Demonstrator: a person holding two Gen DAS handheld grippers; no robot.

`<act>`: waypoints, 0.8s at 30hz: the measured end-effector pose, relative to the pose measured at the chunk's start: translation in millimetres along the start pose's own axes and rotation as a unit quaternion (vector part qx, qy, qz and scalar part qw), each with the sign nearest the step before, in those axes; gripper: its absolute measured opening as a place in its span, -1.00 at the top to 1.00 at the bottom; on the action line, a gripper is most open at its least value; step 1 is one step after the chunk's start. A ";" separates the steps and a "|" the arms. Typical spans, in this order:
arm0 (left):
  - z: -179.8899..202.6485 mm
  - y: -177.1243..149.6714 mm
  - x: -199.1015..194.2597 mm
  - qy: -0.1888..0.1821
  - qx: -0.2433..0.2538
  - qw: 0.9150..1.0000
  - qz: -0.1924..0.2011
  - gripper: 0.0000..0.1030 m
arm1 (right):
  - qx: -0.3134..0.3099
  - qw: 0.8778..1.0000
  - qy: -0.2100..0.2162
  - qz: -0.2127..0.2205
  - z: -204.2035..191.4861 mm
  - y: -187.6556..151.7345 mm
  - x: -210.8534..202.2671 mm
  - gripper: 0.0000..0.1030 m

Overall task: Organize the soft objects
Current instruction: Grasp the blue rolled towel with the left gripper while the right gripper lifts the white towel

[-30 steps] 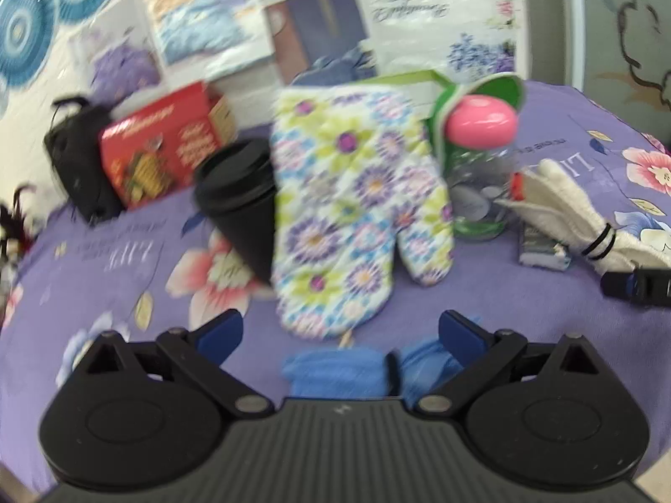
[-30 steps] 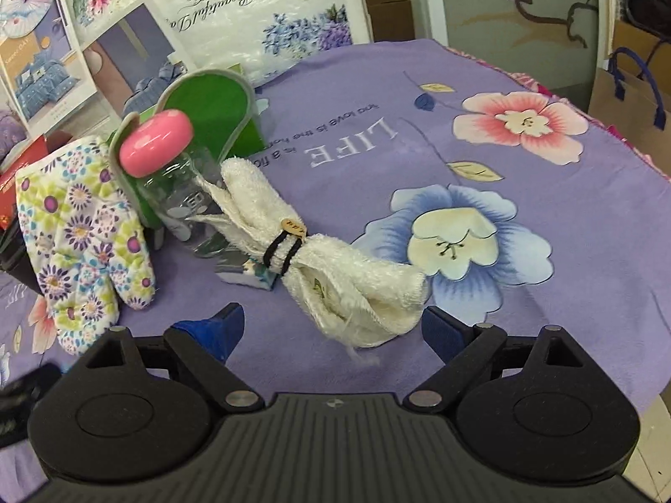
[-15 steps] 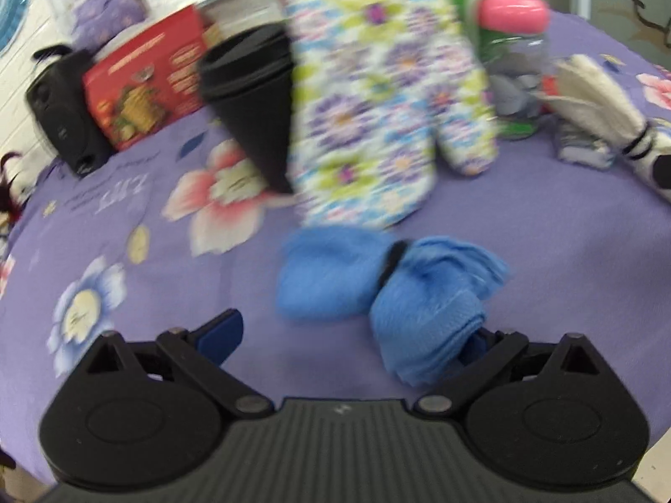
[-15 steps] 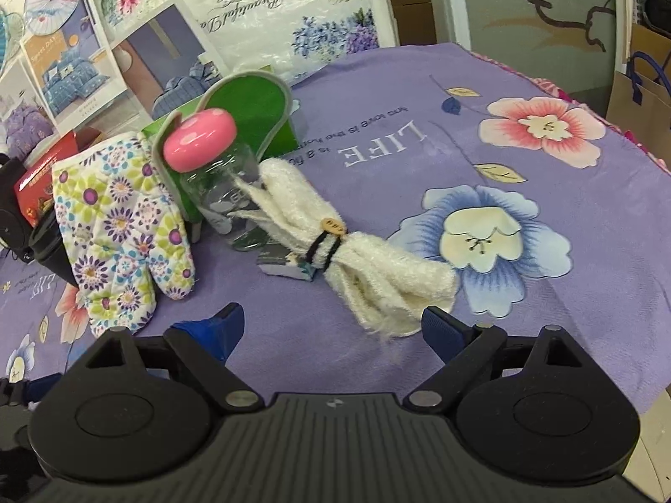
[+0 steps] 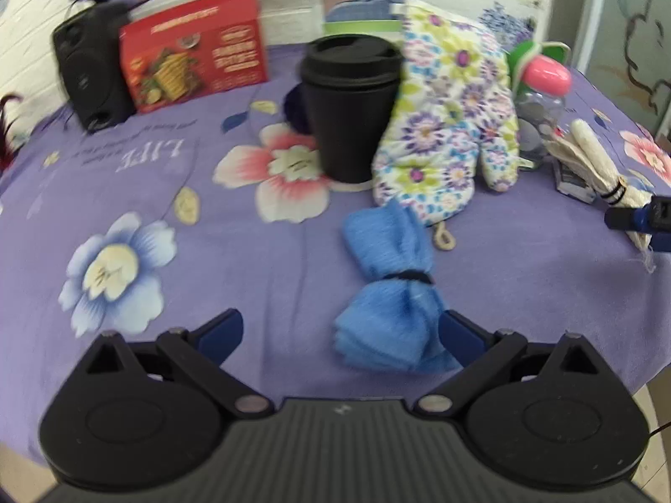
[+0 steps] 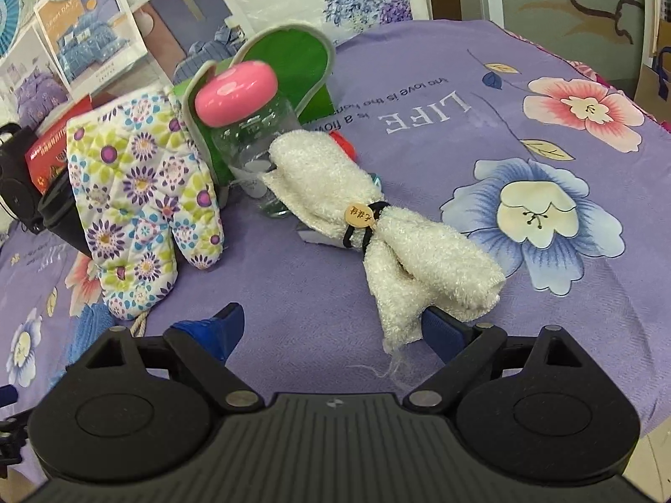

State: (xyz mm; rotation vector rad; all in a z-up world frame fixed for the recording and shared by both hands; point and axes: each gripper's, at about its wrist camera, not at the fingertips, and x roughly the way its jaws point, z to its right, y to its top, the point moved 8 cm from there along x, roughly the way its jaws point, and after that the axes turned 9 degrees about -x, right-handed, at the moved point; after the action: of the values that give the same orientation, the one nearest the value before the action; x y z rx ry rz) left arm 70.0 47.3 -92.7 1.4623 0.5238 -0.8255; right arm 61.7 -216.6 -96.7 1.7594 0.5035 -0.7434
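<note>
1. My left gripper has its jaws spread wide and grips nothing; the near end of the blue towel bundle lies between them, pressed against the right-hand finger.
2. That blue bundle lies on the purple floral tablecloth, cinched at its waist by a black band, its far end almost reaching the floral oven mitt.
3. The mitt leans upright against a black lidded cup, its loop on the cloth just beside the blue bundle.
4. My right gripper is also wide apart and empty; the near end of the white towel bundle hangs in front of its right-hand finger, and I cannot tell if they touch.
5. The white bundle is tied with a black band carrying a small round tag, and its far end rests against a clear jar with a pink lid.
6. Behind the jar stands a green mitt-shaped piece.
7. Further left in my left view stand a red box and a black speaker, side by side.
</note>
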 end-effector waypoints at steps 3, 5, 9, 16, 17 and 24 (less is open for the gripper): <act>16.5 4.8 19.7 -0.007 0.016 1.000 -0.007 -0.92 | -0.010 1.000 -0.007 0.015 8.6 4.7 -13.9 -0.53; 22.7 3.2 37.4 -0.007 0.020 1.000 -0.022 -0.92 | -0.024 0.999 -0.002 0.025 12.9 7.8 -21.5 -0.53; 22.6 -0.6 59.9 -0.004 0.006 0.999 -0.038 -0.93 | -0.049 0.999 0.012 0.013 22.4 14.1 -16.1 -0.53; 20.5 1.3 62.6 -0.009 -0.002 0.999 -0.044 -0.93 | -0.176 0.984 -0.021 -0.004 26.8 38.0 18.0 -0.52; 20.2 1.3 63.7 -0.009 0.000 0.999 -0.044 -0.93 | -0.193 0.981 -0.023 -0.007 29.2 41.5 18.7 -0.52; 20.6 5.3 68.3 -0.007 0.001 0.999 -0.047 -0.93 | -0.259 0.966 -0.001 -0.016 42.8 65.4 13.9 -0.53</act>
State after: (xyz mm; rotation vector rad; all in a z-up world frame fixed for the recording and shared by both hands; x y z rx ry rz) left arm 113.8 15.2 -139.4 1.4421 0.5835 -0.9098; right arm 104.9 -277.6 -70.0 1.2647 0.6604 -0.5704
